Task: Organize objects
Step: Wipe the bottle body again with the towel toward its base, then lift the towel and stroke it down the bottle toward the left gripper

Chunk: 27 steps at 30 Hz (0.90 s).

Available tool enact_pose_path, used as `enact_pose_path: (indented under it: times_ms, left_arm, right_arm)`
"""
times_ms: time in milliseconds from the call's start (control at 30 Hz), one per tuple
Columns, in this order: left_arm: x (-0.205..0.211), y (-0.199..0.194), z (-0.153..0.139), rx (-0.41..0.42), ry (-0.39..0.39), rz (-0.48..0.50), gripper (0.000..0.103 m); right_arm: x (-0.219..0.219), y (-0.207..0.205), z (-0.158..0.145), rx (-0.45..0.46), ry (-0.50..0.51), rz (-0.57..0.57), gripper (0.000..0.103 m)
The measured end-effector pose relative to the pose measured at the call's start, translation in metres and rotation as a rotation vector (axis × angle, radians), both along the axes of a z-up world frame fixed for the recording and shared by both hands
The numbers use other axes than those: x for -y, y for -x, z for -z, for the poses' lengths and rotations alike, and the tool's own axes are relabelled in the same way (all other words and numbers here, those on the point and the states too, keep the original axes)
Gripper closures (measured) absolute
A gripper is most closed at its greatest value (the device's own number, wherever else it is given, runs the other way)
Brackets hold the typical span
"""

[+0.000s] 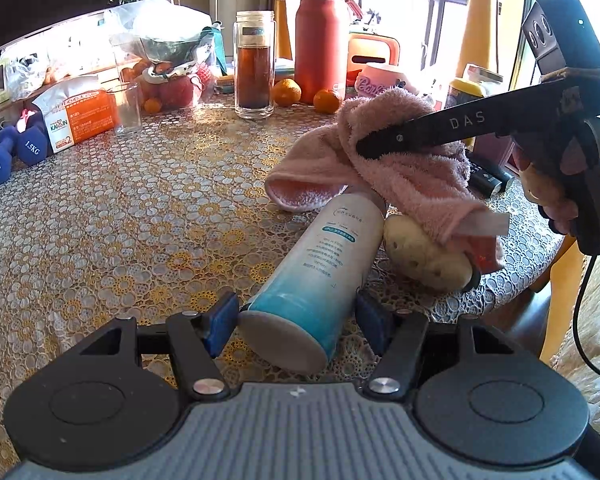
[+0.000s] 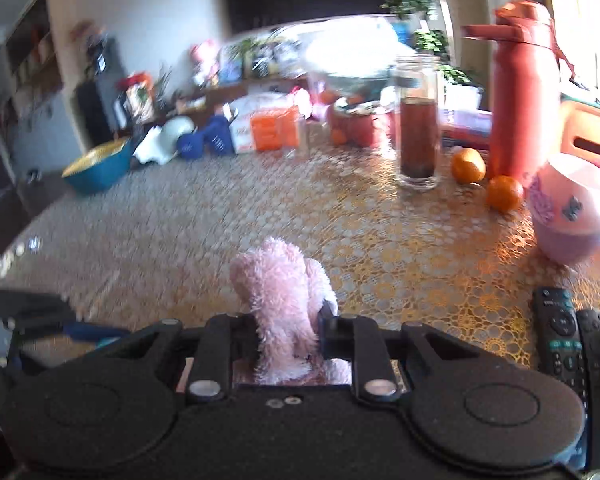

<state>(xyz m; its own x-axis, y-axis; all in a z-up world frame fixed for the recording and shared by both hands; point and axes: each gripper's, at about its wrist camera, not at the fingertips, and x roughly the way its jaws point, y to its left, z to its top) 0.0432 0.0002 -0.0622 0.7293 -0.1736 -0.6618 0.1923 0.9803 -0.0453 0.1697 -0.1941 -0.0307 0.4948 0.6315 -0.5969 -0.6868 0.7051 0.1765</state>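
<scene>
My right gripper (image 2: 287,334) is clamped on the pink towel (image 1: 404,168), which bunches up between its jaws in the right wrist view and, from the left wrist view, drapes down over a potato (image 1: 424,258) near the table edge. My left gripper (image 1: 296,322) stands open, its blue pads (image 1: 220,322) on either side of the base of a bottle (image 1: 320,276) that lies on its side on the lace cloth (image 1: 140,220); I judge the pads close to the bottle but not yet pressing it.

The step in hand, as I read it, is twofold: lift the towel clear on the right, and take the bottle on the left. To do it well I would raise the towel straight up before moving it sideways, since its lower folds rest on the potato and touch the bottle's far end, and a sideways drag could roll either one toward the edge. On the left I would push a little further along the bottle before closing, so the pads bite on the body and not on the rounded rim of the base, where a smooth cylinder is likely to squirt out.

Behind, a tea jar (image 1: 255,66), a red flask (image 1: 322,36) and oranges (image 1: 286,92) stand well apart from the work. Two remotes (image 2: 568,344) lie just beside my right gripper, so I would keep its swing away from them.
</scene>
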Motion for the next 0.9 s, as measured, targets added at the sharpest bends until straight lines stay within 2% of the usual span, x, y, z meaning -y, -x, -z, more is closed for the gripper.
enact_pose_path:
  times_ms: [67, 200, 500, 667, 733, 833, 900]
  left_arm:
    - [0.000, 0.000, 0.000, 0.001, -0.001, 0.000, 0.039]
    - [-0.001, 0.000, 0.000, 0.001, 0.002, -0.002, 0.039]
    - [0.000, 0.000, 0.001, 0.000, -0.005, -0.008, 0.039]
    - [0.001, -0.001, 0.001, -0.001, -0.011, -0.009, 0.039]
    - [0.001, -0.001, 0.001, -0.001, -0.013, -0.009, 0.039]
    - [0.000, -0.002, 0.000, 0.001, -0.013, -0.008, 0.039]
    - [0.000, -0.001, 0.000, 0.000, -0.013, -0.008, 0.039]
  right_arm:
    - [0.001, -0.006, 0.001, 0.018, 0.030, 0.040, 0.082]
    - [0.004, -0.021, 0.010, -0.022, 0.019, 0.097, 0.082]
    - [0.020, -0.026, 0.032, -0.157, -0.030, 0.099, 0.082]
    - [0.028, -0.010, 0.031, -0.140, 0.032, 0.031, 0.083]
    - [0.030, -0.001, 0.027, -0.145, 0.053, -0.028, 0.083]
    - [0.024, 0.016, 0.016, -0.074, 0.139, -0.092, 0.083]
    - [0.026, 0.021, 0.003, -0.047, 0.111, -0.096, 0.083]
